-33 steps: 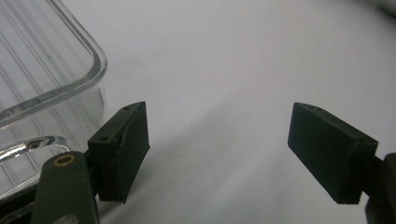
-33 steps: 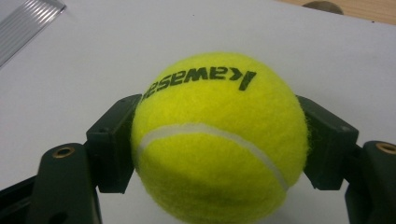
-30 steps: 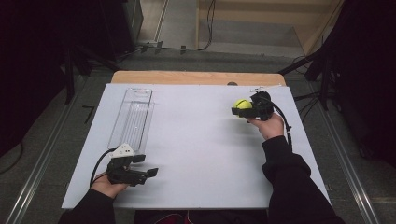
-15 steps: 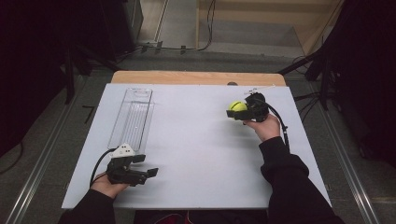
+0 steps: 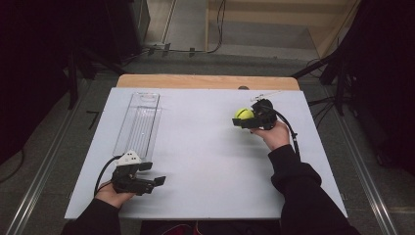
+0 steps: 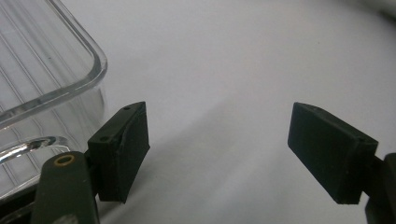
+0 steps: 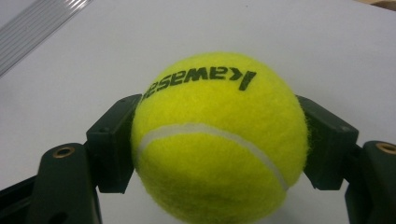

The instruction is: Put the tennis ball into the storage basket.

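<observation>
right gripper (image 5: pixel 244 121) pinches fuzzy yellow tennis ball (image 7: pixel 217 140), now carried left | left gripper (image 5: pixel 149 176) spread, idle by clear plastic tray (image 5: pixel 139 125)

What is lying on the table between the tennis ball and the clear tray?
Nothing. In the high view, the white table is bare between the tennis ball, held in the right gripper, and the clear tray.

A white worktop (image 5: pixel 205 161) lies over a wooden table whose far edge (image 5: pixel 205 81) shows as a light strip. Grey floor (image 5: pixel 49 147) surrounds it, with metal rails (image 5: pixel 36 183) on both sides. Beyond, pale wooden steps (image 5: pixel 274 24), black cables (image 5: pixel 186 49) and dark stands (image 5: pixel 73 73) sit in dim light.
</observation>
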Demonstrator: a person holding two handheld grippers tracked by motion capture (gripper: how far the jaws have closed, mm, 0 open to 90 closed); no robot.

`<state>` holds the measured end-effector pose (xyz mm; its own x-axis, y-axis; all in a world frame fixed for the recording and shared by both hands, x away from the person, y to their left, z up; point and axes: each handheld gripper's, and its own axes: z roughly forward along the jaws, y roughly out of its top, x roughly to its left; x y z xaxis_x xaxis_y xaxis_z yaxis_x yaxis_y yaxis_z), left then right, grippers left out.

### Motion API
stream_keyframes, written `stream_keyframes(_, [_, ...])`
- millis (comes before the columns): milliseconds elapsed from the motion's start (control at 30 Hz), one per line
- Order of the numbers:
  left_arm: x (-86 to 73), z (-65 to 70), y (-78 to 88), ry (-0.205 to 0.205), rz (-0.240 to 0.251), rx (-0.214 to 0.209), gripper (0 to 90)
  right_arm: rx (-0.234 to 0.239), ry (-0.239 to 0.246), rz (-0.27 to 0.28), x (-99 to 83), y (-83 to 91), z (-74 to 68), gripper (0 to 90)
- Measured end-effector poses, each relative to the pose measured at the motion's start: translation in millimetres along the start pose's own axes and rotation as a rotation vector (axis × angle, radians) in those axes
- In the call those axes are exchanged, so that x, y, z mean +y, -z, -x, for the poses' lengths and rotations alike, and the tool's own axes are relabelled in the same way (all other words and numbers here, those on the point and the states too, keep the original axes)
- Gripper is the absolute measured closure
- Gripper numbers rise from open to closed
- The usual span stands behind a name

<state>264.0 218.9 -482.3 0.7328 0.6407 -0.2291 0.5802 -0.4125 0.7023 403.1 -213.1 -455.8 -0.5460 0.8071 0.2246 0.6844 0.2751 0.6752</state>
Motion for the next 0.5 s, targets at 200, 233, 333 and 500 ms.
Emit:
stream_keyframes(200, [0.1,-0.4,0.3,0.002,0.001,0.008,21.0,0.019,0.01,-0.002,-0.2,-2.3,-4.9,23.0])
stream_keyframes(233, [0.1,-0.4,0.3,0.0,0.001,0.007,21.0,0.021,0.01,-0.003,-0.4,-2.6,-5.3,23.0])
stream_keyframes(333, [0.2,-0.2,0.3,0.002,0.001,0.005,21.0,0.026,0.009,-0.007,-0.8,-3.5,-6.6,23.0])
stream_keyframes(500, [0.1,-0.3,0.6,0.005,0.006,0.007,21.0,0.033,0.024,-0.013,-0.8,-7.0,-12.7,23.0])
